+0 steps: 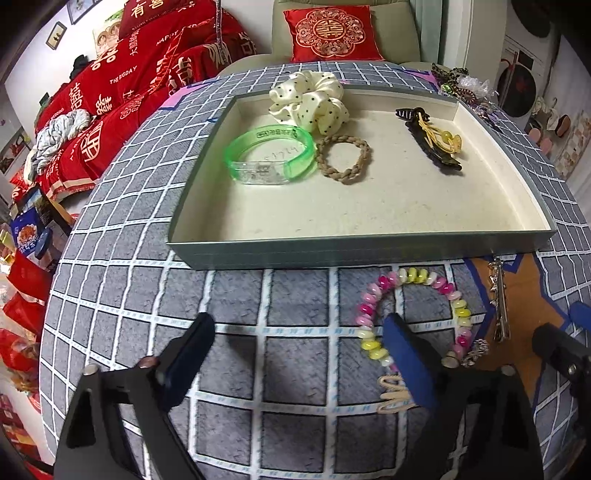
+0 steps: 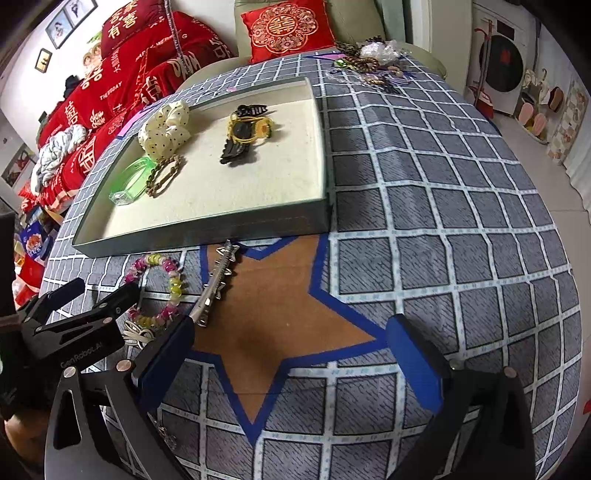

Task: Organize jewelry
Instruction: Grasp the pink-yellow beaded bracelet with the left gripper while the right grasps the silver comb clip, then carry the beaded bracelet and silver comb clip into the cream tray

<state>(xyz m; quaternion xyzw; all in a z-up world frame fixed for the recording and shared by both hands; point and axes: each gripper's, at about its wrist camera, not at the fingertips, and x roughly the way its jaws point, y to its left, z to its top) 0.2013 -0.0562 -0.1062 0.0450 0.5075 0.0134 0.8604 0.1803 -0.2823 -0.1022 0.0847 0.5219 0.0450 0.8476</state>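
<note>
A pink and yellow bead bracelet point(image 1: 454, 295) point(image 2: 173, 288) lies on the checked cloth in front of the grey tray point(image 1: 362, 249) point(image 2: 207, 230). My left gripper point(image 1: 299, 332) point(image 2: 96, 291) is open, its right finger point(image 1: 406, 354) resting inside the bracelet's ring and the other out on bare cloth. A silver star hair clip point(image 1: 498, 302) point(image 2: 218, 280) lies just right of the bracelet. My right gripper point(image 2: 291, 328) stands open over the brown star patch with nothing between its fingers. The tray holds a dotted scrunchie point(image 1: 310, 99), a green bangle point(image 1: 269, 155), a braided tie point(image 1: 343, 158) and a black claw clip point(image 1: 432, 140).
Beige elastic bands point(image 1: 395, 397) lie by the left gripper's right finger. A pile of loose jewelry point(image 1: 465, 86) point(image 2: 369, 59) sits at the table's far right corner. A sofa with a red cushion point(image 1: 332, 33) and red bedding stand behind the table.
</note>
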